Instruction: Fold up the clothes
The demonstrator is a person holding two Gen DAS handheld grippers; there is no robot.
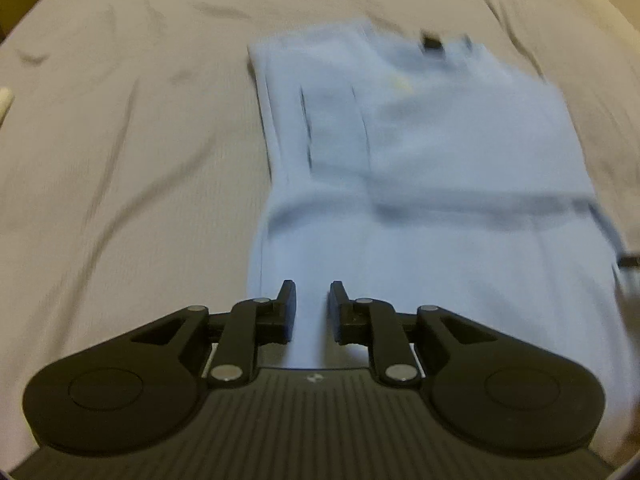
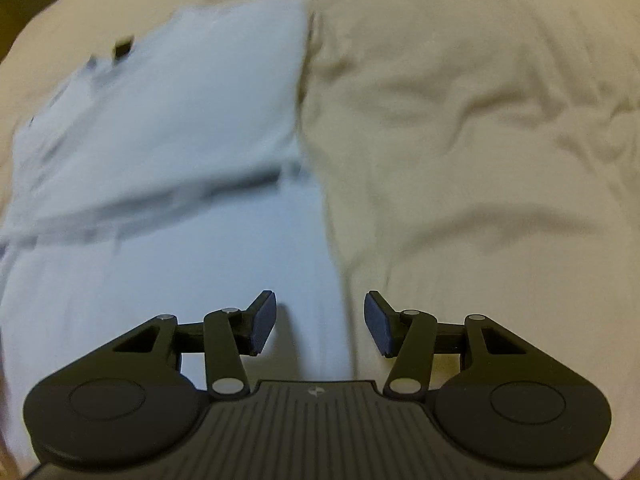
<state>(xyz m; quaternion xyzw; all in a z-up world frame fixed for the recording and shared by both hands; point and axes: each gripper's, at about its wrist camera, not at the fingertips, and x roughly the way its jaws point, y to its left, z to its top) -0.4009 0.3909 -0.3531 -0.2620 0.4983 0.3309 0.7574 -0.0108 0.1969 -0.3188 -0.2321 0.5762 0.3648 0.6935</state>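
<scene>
A light blue garment [image 1: 440, 152] lies partly folded on a beige bed sheet [image 1: 120, 140], with a black tag [image 1: 431, 43] at its far end. A folded edge [image 1: 480, 200] crosses it from side to side. My left gripper [image 1: 313, 292] hovers over the garment's near left part, open by a narrow gap, with flat cloth showing between the fingers. In the right wrist view the garment [image 2: 180, 120] fills the left half, its tag [image 2: 122, 50] far left. My right gripper [image 2: 320, 304] is wide open and straddles the garment's right edge, holding nothing.
Wrinkled beige sheet [image 2: 480, 140] spreads to the right of the garment and a smoother stretch lies to its left. A small white object [image 1: 5, 100] pokes in at the far left edge. Both views are blurred by motion.
</scene>
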